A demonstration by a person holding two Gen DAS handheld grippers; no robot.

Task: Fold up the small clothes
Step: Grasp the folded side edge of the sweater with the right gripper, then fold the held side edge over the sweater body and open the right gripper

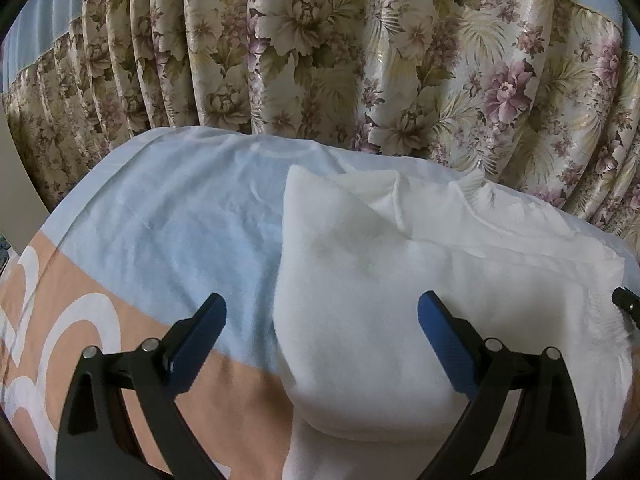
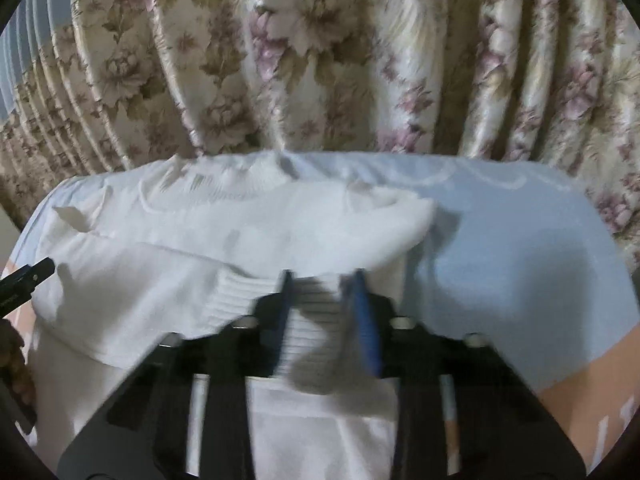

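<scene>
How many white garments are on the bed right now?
1 that I can tell: a white sweater lies on the blue sheet, its ribbed cuff in the right gripper. More could hide in its folds.

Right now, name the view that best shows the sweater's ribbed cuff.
The right wrist view: the ribbed cuff sits between the right gripper fingers. The left wrist view shows only the sweater body, no cuff.

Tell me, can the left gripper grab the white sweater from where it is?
Probably yes. The left gripper is open, and the white sweater bulges right between its fingers with nothing in the way. The right gripper is pinching the ribbed cuff off to the side.
</scene>
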